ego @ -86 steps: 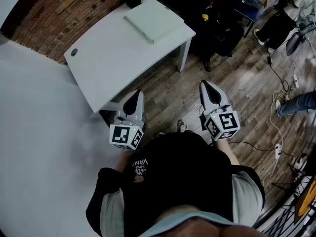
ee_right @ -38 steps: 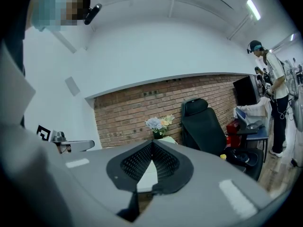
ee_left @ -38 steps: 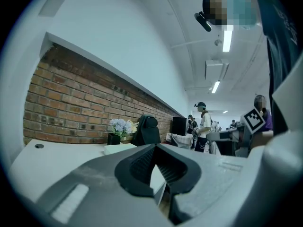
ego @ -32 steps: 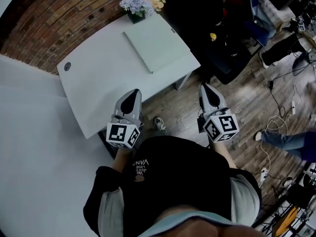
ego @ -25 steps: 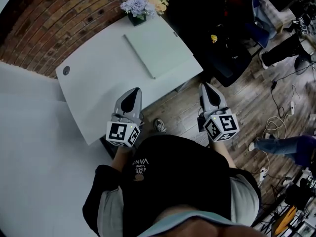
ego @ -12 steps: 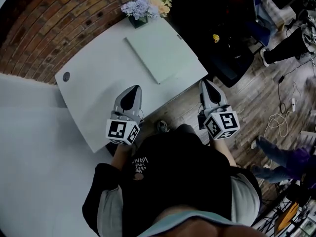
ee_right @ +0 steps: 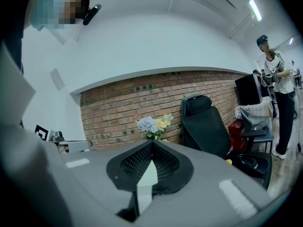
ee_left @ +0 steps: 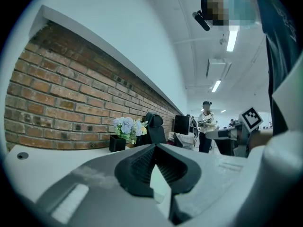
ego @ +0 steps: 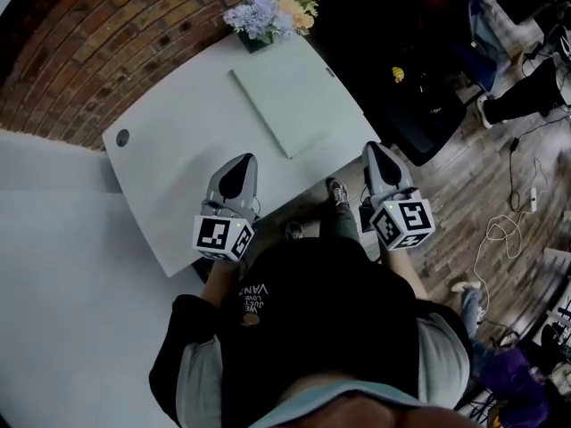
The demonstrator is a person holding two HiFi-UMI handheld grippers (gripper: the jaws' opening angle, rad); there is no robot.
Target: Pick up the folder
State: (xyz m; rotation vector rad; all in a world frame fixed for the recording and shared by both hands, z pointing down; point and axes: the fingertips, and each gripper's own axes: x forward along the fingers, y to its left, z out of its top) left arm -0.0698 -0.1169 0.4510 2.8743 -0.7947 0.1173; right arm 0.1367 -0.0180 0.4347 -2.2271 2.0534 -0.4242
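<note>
A flat pale folder (ego: 290, 103) lies on the white table (ego: 178, 150), toward its right end, in the head view. My left gripper (ego: 242, 160) hangs over the table's near edge, shut and holding nothing. My right gripper (ego: 370, 150) is beside the table's near right corner, also shut and empty. Both point toward the folder and stay short of it. In the left gripper view the shut tips (ee_left: 154, 147) meet before the table top (ee_left: 57, 155). In the right gripper view the shut tips (ee_right: 151, 143) cover most of the table.
A pot of flowers (ego: 268, 16) stands at the table's far edge behind the folder, against the brick wall (ego: 107, 43). A black office chair (ee_right: 203, 126) and bags stand right of the table. Cables (ego: 508, 230) lie on the wood floor. A person (ee_left: 206, 126) stands farther off.
The table and folder have come nearer in the head view as I walked up. Both grippers now reach the table's near edge, the left one over it; both stayed shut.
</note>
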